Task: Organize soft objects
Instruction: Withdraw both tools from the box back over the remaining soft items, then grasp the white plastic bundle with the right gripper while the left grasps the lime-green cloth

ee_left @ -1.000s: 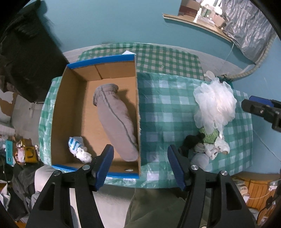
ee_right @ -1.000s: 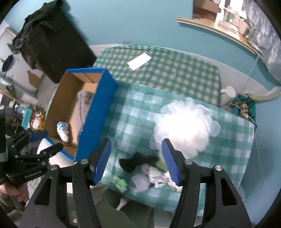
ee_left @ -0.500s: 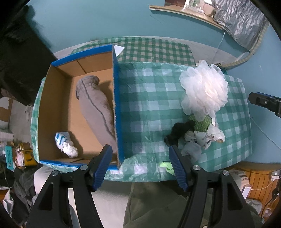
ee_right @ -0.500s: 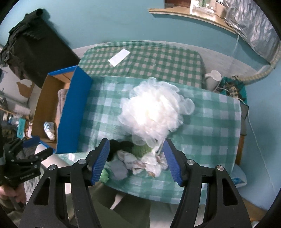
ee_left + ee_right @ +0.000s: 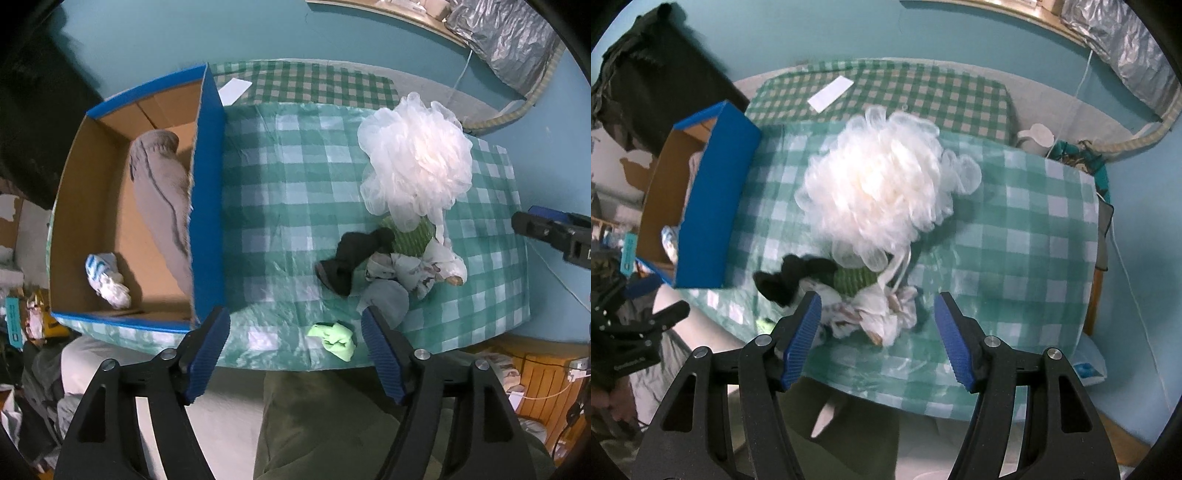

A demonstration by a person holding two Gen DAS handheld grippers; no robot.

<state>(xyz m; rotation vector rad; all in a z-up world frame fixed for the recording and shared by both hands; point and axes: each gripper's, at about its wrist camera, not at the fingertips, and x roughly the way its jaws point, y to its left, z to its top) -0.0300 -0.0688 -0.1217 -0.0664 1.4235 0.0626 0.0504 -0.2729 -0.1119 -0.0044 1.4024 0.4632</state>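
Observation:
A blue cardboard box (image 5: 207, 206) (image 5: 713, 206) stands at the table's left; it holds a grey rolled garment (image 5: 162, 195) and a blue-white bundle (image 5: 105, 280). A white mesh puff (image 5: 415, 162) (image 5: 882, 184) lies on a pile with a black sock (image 5: 351, 258) (image 5: 790, 280), a green knit piece (image 5: 412, 240) (image 5: 853, 282), white printed cloth (image 5: 417, 271) (image 5: 875, 321) and a grey cloth (image 5: 386, 301). A lime cloth (image 5: 336, 338) lies near the front edge. My left gripper (image 5: 295, 345) is open above the front edge. My right gripper (image 5: 877, 332) is open over the pile.
The table has a green checked cover (image 5: 295, 192) (image 5: 1015, 229). A white card (image 5: 234, 90) (image 5: 831, 94) lies on a second checked surface behind. A white jug (image 5: 1036, 136) and cables sit at the back right. My lap is below the front edge.
Both grippers have moved right. The pile has come under the right gripper, and the box has shifted left in both views. The lime cloth has come into the left view.

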